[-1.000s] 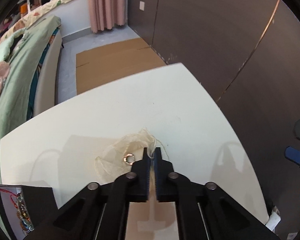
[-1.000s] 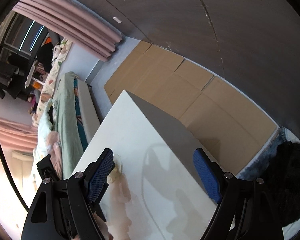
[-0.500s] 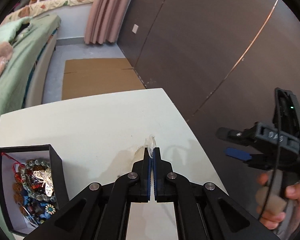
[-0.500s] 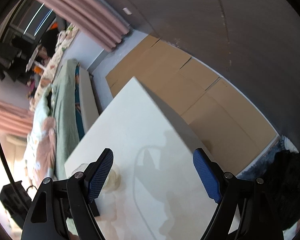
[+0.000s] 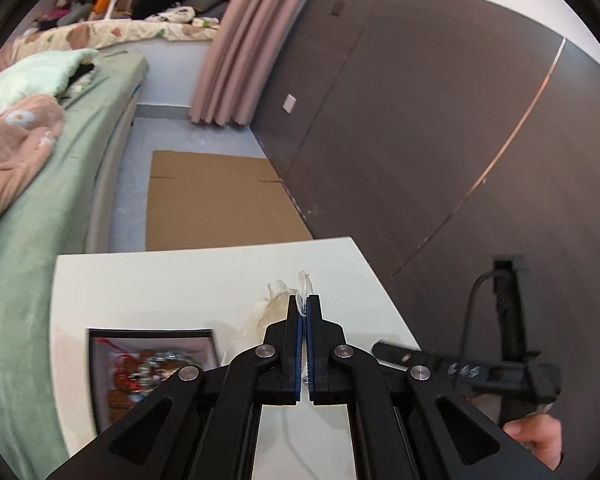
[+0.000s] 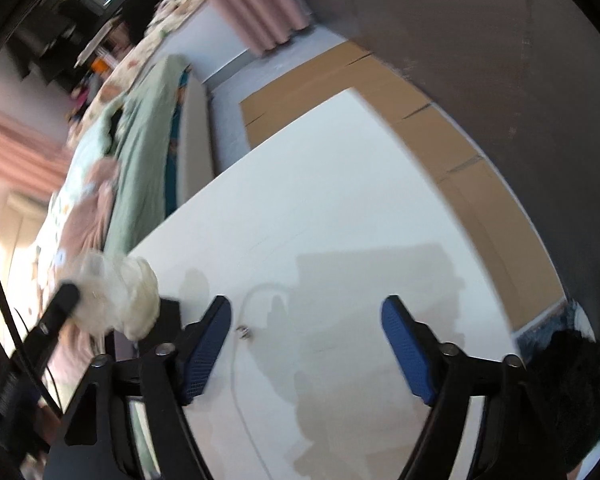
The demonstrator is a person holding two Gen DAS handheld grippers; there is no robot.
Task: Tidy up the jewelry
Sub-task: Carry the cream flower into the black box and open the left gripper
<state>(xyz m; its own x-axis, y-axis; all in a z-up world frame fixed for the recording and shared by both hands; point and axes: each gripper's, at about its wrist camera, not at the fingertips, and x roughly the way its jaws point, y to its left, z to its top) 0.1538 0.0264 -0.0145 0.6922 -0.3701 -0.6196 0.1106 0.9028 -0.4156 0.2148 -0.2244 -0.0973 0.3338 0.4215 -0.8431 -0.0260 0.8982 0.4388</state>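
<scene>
Jewelry box (image 5: 100, 364) beside pouch (image 5: 278, 294) pinched by left claw (image 5: 303, 312); right claw (image 6: 306, 344) closing, empty.

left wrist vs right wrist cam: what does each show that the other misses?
Left wrist only: the black jewelry box with beads inside, and the left gripper shut on the sheer pouch.
Right wrist only: a small ring lying on the table, just beyond the right gripper, whose jaws are closing on nothing.
Both: the white table, pouch, bed, cardboard.
</scene>
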